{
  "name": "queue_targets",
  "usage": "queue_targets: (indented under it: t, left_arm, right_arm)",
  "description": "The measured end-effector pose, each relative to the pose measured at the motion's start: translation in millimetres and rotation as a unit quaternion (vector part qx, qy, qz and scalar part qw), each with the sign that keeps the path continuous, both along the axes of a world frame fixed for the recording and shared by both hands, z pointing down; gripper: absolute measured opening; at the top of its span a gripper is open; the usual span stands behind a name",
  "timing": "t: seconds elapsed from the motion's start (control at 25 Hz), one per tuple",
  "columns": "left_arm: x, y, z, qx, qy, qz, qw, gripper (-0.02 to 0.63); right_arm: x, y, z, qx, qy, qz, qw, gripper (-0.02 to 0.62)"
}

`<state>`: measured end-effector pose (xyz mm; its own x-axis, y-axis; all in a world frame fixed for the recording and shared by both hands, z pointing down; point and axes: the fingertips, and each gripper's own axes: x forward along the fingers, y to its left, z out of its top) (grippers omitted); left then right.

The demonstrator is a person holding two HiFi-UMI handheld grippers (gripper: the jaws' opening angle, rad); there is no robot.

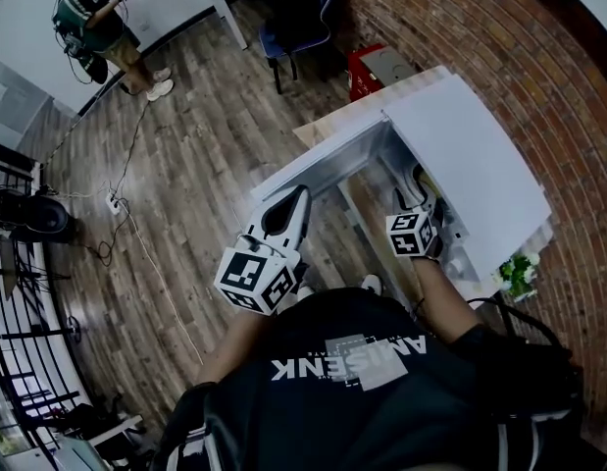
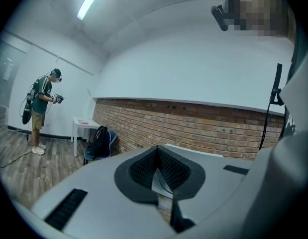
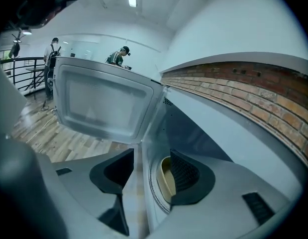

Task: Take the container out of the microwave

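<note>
Grey right gripper [image 3: 146, 178], closest to the lens, holds its jaws spread wide and empty, angled past the swung-open door [image 3: 101, 103] into the white microwave [image 3: 193, 133], likely to straddle the beige round container [image 3: 166, 183] inside; left gripper [image 2: 157, 168] hangs aside, closed on nothing.

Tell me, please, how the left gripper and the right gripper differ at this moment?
The left gripper has its jaws together; the right gripper has them wide apart. The left gripper points level toward the brick wall; the right gripper tilts down toward the open microwave and its tan container. Both hold nothing.
</note>
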<state>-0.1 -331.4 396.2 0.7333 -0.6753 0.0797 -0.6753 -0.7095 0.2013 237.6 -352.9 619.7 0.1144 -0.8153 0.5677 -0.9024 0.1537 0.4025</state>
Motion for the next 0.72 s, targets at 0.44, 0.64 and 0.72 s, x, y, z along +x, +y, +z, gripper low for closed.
queue_targets:
  t: [0.44,0.64,0.72]
  left_arm:
    - [-12,-7,-3,-0.002,-0.004,-0.031,0.9995,0.011]
    - [-13,-7,-2,0.002,-0.013,-0.034,0.9993,0.012]
    - [-13,-9,-2,0.0,-0.015,-0.038,0.9992,0.011]
  right_arm:
    - [15,-20,28,-0.037,0.013,0.01,0.999,0.252]
    - [30,-30,39,-0.045,0.034,0.026,0.998,0.253]
    - [38,-35,41,-0.047,0.037,0.032,0.998,0.253]
